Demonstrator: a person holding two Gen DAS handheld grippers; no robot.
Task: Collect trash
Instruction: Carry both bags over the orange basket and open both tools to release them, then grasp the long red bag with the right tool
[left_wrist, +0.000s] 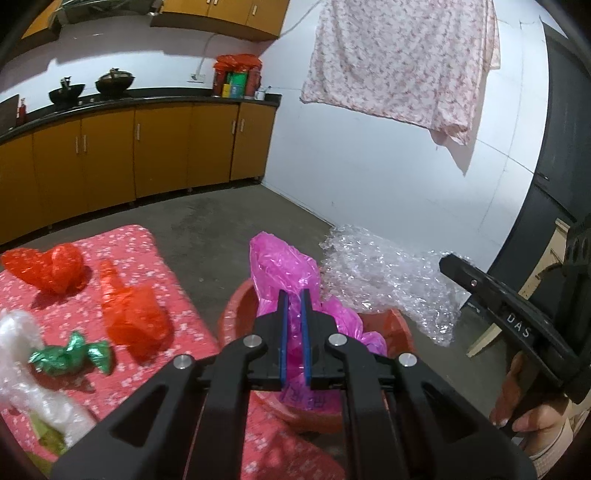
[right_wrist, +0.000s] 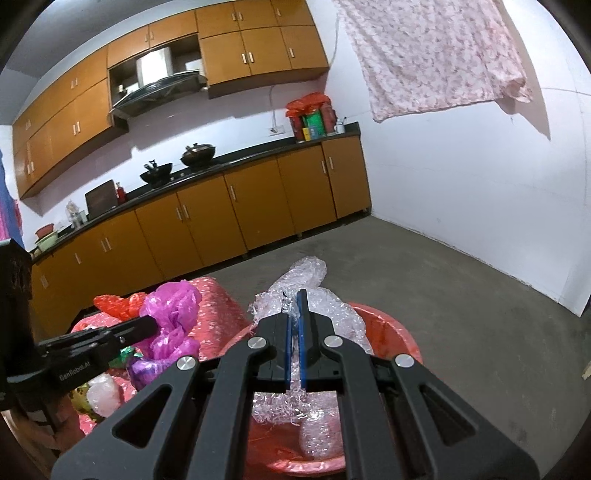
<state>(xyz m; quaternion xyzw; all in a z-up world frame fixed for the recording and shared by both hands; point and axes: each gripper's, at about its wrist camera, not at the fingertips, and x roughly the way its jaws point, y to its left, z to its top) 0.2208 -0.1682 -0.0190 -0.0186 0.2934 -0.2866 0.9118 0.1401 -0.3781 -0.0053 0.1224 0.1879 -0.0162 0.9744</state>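
The left claw (left_wrist: 294, 295) is clenched on a pink bag (left_wrist: 284, 269), the film pinched between its blue pads and hanging over the red basin (left_wrist: 236, 314) that sits below it on the floor. The right claw (right_wrist: 293, 299) is clenched on a sheet of bubble wrap (right_wrist: 306, 277), which bunches up past the fingertips and trails down into the same basin (right_wrist: 388, 328). In the left view the right claw (left_wrist: 448, 264) enters from the right edge, a hand (left_wrist: 524, 406) gripping its handle, with the bubble wrap (left_wrist: 384, 269) spread just beyond it. Just left of the basin stands a table (left_wrist: 162, 266) under a pink flowered cloth; on it lie a green wrapper (left_wrist: 70, 356) nearest, a white plastic wad (left_wrist: 22, 354) at the left edge, a red bag (left_wrist: 136, 317) beside the wrapper and another red bag (left_wrist: 51, 269) farther back. Beyond is bare grey floor (left_wrist: 229, 214). Along the far wall runs a row of orange cabinets (left_wrist: 147, 155) with a dark top bearing two woks (left_wrist: 92, 86) and a red-wrapped bundle (left_wrist: 238, 75). A flowered sheet (left_wrist: 402, 62) hangs against the white wall at right.
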